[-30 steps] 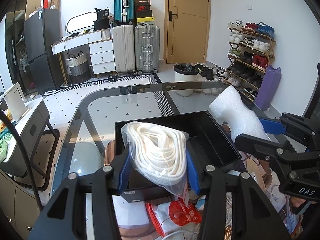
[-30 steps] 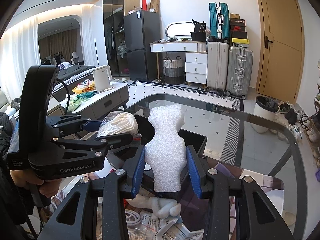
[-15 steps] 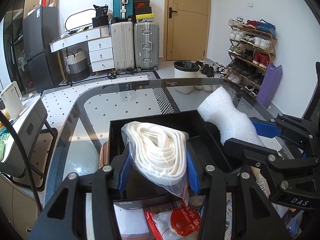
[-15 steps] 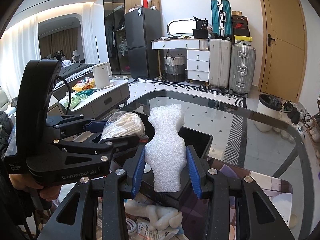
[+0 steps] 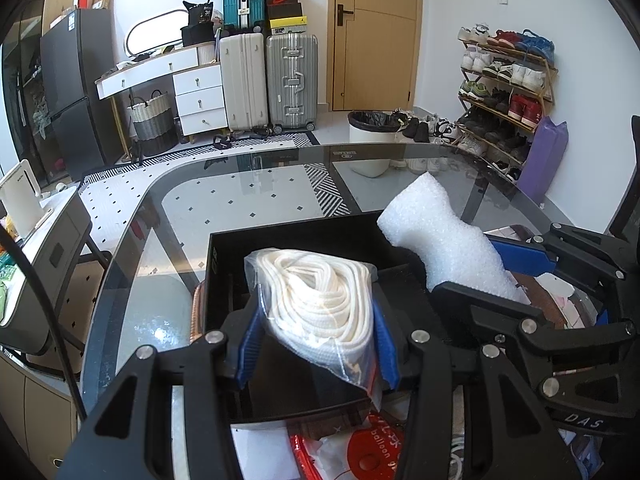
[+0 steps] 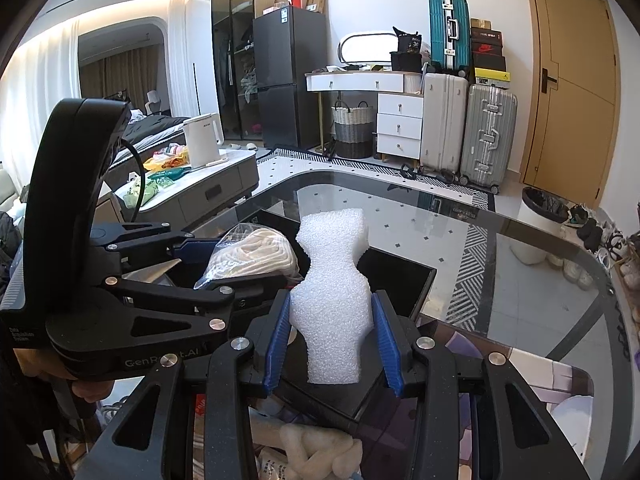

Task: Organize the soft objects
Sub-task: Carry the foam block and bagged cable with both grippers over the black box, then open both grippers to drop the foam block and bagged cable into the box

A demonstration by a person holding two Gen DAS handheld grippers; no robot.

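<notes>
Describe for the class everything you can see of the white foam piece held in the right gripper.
The white foam piece is a soft-looking block with a fine bubbly surface, pinched in at a waist below a wider, flat-cut top. It stands roughly upright, its lower half clamped between the right gripper's blue pads, which press its sides. It hangs above the black box on the glass table, beside the bagged white rope.

The left gripper [image 5: 316,344] pinches a clear bag of white rope [image 5: 320,304] over a black box [image 5: 288,240] on the glass table [image 5: 240,184]. To its right, the right gripper [image 5: 516,276] clamps a white foam piece [image 5: 440,236] above the box's right side.
</notes>
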